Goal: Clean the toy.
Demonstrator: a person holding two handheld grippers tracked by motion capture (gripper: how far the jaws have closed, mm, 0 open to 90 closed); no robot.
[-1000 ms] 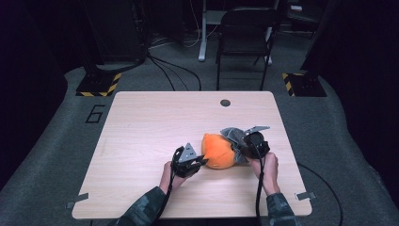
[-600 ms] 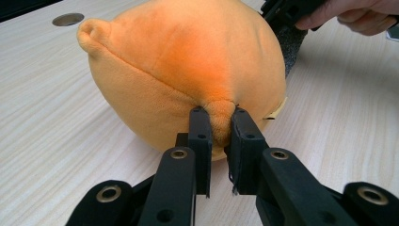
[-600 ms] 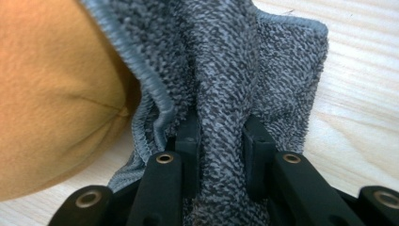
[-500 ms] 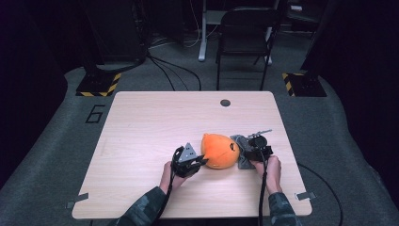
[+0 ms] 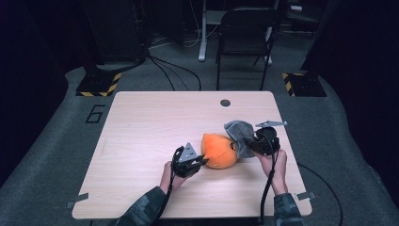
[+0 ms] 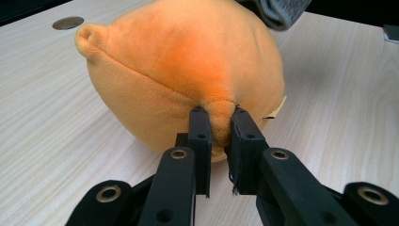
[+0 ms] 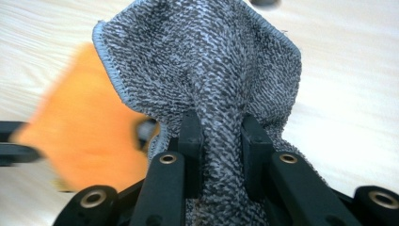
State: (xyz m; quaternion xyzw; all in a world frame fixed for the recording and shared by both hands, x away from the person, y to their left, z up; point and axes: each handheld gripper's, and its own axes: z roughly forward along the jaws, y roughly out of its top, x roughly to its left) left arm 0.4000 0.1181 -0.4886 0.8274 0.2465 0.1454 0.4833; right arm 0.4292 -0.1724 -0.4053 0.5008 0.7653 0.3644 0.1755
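At the near edge of a pale wooden table, a person's two hands work a soft orange plush toy and a grey knitted cloth. Nearest the camera, the left gripper has its jaws nearly together, pinching a small fold of the plush along a seam on the toy's near side; in the left gripper view the orange pile bulges up between the two black pads. The toy sits on the table right of centre, toward the near side, rounded like a stuffed ball, with a small nub at its far left.

Just right of the toy, the right gripper is clamped on a bunched neck of the cloth, whose loose upper part fans out above the jaws in the right gripper view and lies against the toy's right flank. Both things look light and yielding: the plush would probably squash and spring back under pressure, so a seam or a pinched ridge likely gives the surest hold, while a broad grip across its body could slip off the rounded pile. The cloth is limp and rough-textured, likely to hold well once gathered, though it will drape and drag. Beyond them lie a round cable hole near the far edge and a dark chair on the floor behind.
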